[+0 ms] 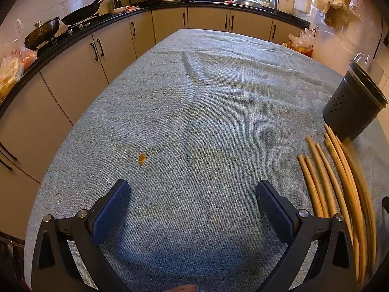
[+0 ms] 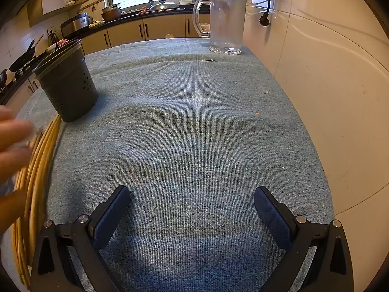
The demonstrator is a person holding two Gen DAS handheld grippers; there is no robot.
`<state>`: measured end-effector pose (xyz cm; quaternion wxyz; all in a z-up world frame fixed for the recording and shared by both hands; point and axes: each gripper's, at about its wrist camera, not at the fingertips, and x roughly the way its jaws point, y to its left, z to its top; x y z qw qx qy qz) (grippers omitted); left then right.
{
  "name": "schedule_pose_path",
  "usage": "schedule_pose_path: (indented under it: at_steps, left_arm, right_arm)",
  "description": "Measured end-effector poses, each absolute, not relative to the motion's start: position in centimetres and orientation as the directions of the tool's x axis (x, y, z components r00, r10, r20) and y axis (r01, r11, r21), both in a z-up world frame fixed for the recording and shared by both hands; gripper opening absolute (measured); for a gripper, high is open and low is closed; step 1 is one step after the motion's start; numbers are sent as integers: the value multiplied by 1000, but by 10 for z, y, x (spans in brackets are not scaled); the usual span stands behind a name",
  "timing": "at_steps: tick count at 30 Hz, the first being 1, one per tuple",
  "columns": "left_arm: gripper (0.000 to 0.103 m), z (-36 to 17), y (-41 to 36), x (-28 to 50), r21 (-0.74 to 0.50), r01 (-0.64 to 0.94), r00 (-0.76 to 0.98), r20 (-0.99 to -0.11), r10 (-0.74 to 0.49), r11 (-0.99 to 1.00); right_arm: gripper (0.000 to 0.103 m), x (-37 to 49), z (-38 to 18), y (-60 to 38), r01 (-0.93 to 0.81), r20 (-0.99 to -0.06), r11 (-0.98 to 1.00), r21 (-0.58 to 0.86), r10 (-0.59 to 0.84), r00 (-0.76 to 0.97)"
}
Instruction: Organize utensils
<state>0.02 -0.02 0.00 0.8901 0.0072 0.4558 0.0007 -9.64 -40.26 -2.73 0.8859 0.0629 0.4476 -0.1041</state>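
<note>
Several wooden chopsticks (image 1: 340, 182) lie side by side on the grey-blue table cloth (image 1: 194, 109), right of my left gripper (image 1: 193, 194). That gripper stands open over bare cloth. Behind the chopsticks stands a dark perforated utensil holder (image 1: 352, 107). In the right wrist view the same holder (image 2: 66, 82) is at the left, with the chopsticks (image 2: 36, 170) in front of it along the left edge. A blurred hand (image 2: 12, 146) hovers over them. My right gripper (image 2: 192, 197) is open above bare cloth, well right of the chopsticks.
A clear glass mug (image 2: 225, 23) stands at the table's far right by the tiled wall (image 2: 328, 73). A small orange scrap (image 1: 142, 158) lies on the cloth. Cabinets and a counter with pans (image 1: 82, 14) run along the left and back.
</note>
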Motion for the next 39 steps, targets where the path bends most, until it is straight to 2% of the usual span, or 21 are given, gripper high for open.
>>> schedule_pose_path:
  at_steps: [33,39]
  left_arm:
    - [103,0,0,0,19,4,586,-810,13,1000]
    - [103,12,1,-26,11,-21,607,-794,21,1000]
  right_arm:
    - [103,-96,-28,-399,241,-803,970,15,-132,581]
    - [103,-91,-28,-399,235,-822,972,15,-122,557]
